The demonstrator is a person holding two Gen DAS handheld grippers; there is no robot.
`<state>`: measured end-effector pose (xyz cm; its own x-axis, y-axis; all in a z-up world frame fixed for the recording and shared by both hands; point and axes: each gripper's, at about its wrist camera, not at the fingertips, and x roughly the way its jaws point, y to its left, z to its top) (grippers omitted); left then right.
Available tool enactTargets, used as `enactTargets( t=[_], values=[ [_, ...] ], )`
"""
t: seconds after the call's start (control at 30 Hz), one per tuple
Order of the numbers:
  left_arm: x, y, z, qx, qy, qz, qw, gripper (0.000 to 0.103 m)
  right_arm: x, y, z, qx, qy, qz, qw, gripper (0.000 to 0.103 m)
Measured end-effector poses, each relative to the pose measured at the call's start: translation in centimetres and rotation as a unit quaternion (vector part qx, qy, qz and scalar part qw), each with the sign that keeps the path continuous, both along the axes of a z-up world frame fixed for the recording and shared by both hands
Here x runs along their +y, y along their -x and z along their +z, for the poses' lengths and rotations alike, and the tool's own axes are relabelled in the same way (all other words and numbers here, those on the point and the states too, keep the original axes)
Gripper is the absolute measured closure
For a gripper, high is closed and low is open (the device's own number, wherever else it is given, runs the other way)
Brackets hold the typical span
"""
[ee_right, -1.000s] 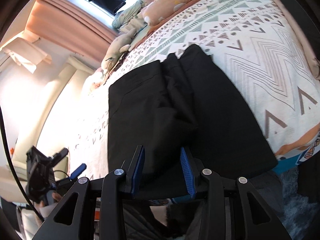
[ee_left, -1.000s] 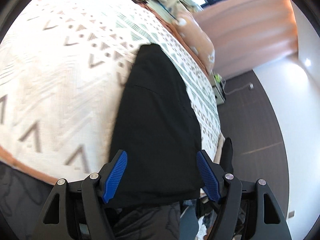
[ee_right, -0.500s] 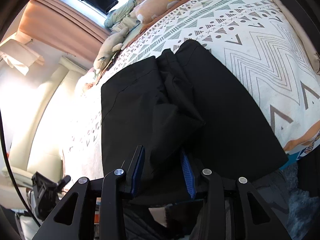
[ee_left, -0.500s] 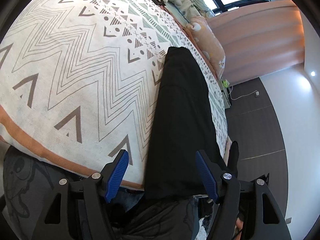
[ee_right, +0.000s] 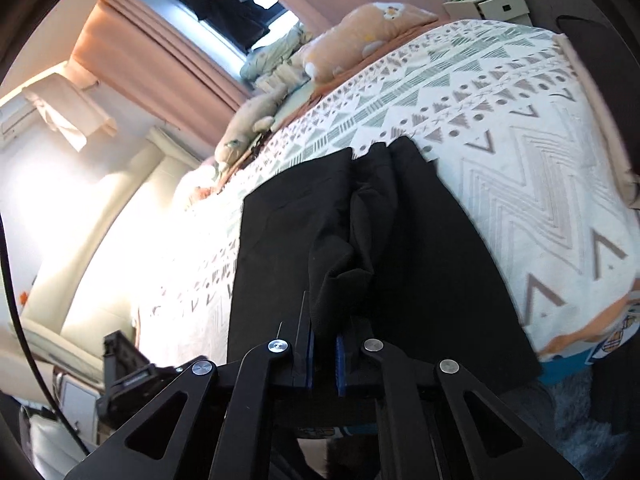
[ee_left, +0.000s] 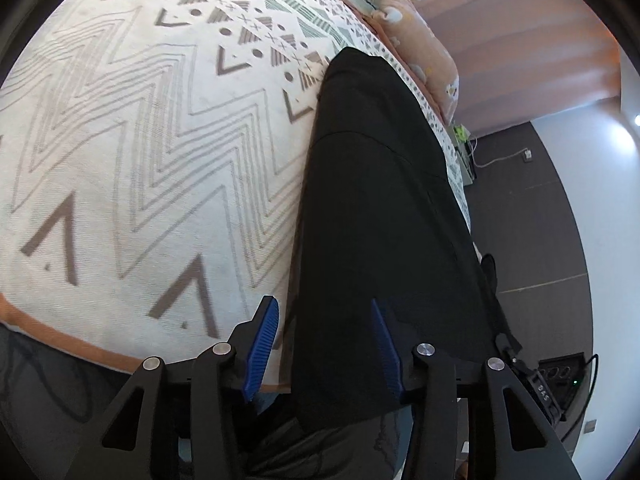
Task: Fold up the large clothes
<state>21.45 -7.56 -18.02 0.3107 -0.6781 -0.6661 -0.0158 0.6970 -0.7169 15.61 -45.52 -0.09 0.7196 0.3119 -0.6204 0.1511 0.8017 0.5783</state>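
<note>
A large black garment (ee_left: 380, 200) lies lengthwise on the patterned bed cover (ee_left: 140, 140), its near end hanging over the bed's edge. My left gripper (ee_left: 323, 302) sits low over the garment's near left edge. Its jaws are closing, with that edge between the blue pads (ee_left: 262, 344) and not pressed by them. In the right wrist view the garment (ee_right: 420, 260) has a raised, bunched fold running up its middle. My right gripper (ee_right: 323, 334) is shut on the near end of that fold.
Plush toys and pillows (ee_right: 360, 40) lie at the head of the bed under a pink curtain (ee_right: 160, 52). A small nightstand (ee_right: 488, 4) stands beyond the bed. Dark floor (ee_left: 532, 220) runs along the bed's far side, and a pale sofa (ee_right: 100, 240) stands beside it.
The right jaws have closed on the garment's middle fold and pulled it up slightly. The left gripper has sunk toward the garment's near left edge and its jaws have narrowed.
</note>
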Motion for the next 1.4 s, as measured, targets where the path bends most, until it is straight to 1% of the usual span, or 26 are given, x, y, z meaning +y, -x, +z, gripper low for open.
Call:
enactTargets(
  t=[0.07,0.13,0.2,0.3,0.47,0.57,0.67,0.7,0.77,0.8,0.83,0.87,0.97,1.0,1.1,1.3,1.33,1.37,1.4],
  values=[
    [-1.2,-0.1,-0.2,0.0,-0.008,-0.011,0.9999,0.057,-1.3,0.9,-0.4,0.001,-0.013,-0.008,1.0,0.095],
    [-2.5,-0.2,-0.4,0.004,-0.011,-0.025,0.9996,0.062,-2.4,1.5,-1.4,0.009,-0.026,-0.014,1.0,0.095],
    [-3.6,-0.2,-0.5,0.005,-0.012,-0.037,0.9992,0.063,-3.8,2.3,-3.3,0.023,-0.046,-0.027,0.998,0.095],
    [-4.6,0.1,0.0,-0.004,-0.027,-0.049,0.9984,0.063,-5.0,3.2,-5.6,0.036,-0.072,-0.042,0.996,0.095],
    [-5.4,-0.2,0.5,-0.001,-0.037,-0.057,0.9977,0.064,-5.7,4.6,-8.9,0.056,-0.104,-0.058,0.991,0.096],
    [-5.8,-0.1,0.7,-0.005,-0.042,-0.062,0.9972,0.064,-6.3,5.1,-8.8,0.05,-0.11,-0.066,0.99,0.096],
    [-6.3,-0.1,0.8,-0.012,-0.044,-0.067,0.9967,0.064,-6.9,5.3,-8.1,0.041,-0.098,-0.069,0.992,0.096],
    [-6.4,-0.1,0.9,-0.015,-0.05,-0.066,0.9964,0.064,-7.0,5.3,-8.1,0.043,-0.098,-0.068,0.992,0.096],
    [-6.9,-0.2,0.8,-0.019,-0.062,-0.064,0.9959,0.064,-7.3,5.0,-8.8,0.061,-0.109,-0.062,0.99,0.095],
    [-6.9,-0.3,0.7,-0.021,-0.065,-0.063,0.9956,0.064,-7.4,5.0,-9.2,0.072,-0.105,-0.061,0.99,0.086],
    [-6.9,-0.5,0.8,-0.023,-0.067,-0.062,0.9955,0.064,-7.5,5.2,-9.1,0.078,-0.094,-0.062,0.991,0.069],
    [-7.2,-0.5,0.7,-0.024,-0.069,-0.06,0.9955,0.064,-7.8,5.4,-9.0,0.082,-0.081,-0.065,0.991,0.057],
    [-7.0,-1.1,0.5,-0.018,-0.068,-0.054,0.9961,0.063,-8.7,6.3,-7.6,0.071,-0.061,-0.07,0.993,0.05],
    [-6.9,-1.3,0.4,-0.016,-0.066,-0.051,0.9964,0.063,-9.0,6.4,-7.2,0.067,-0.056,-0.07,0.994,0.05],
    [-6.7,-2.1,0.3,-0.014,-0.062,-0.044,0.997,0.063,-9.9,6.0,-5.7,0.061,-0.028,-0.071,0.995,0.045],
    [-6.7,-3.9,0.3,-0.018,-0.068,-0.042,0.9966,0.063,-11.0,2.3,-4.5,0.068,-0.007,-0.039,0.997,0.044],
    [-6.8,-4.2,0.2,-0.018,-0.069,-0.042,0.9966,0.063,-11.1,1.6,-4.5,0.069,-0.004,-0.033,0.997,0.042],
    [-6.7,-4.4,0.2,-0.018,-0.069,-0.043,0.9965,0.063,-11.0,0.8,-4.5,0.071,-0.002,-0.027,0.997,0.036],
    [-6.8,-4.8,0.1,-0.019,-0.07,-0.043,0.9965,0.063,-11.1,-0.3,-4.6,0.074,-0.001,-0.021,0.997,0.033]
  ],
)
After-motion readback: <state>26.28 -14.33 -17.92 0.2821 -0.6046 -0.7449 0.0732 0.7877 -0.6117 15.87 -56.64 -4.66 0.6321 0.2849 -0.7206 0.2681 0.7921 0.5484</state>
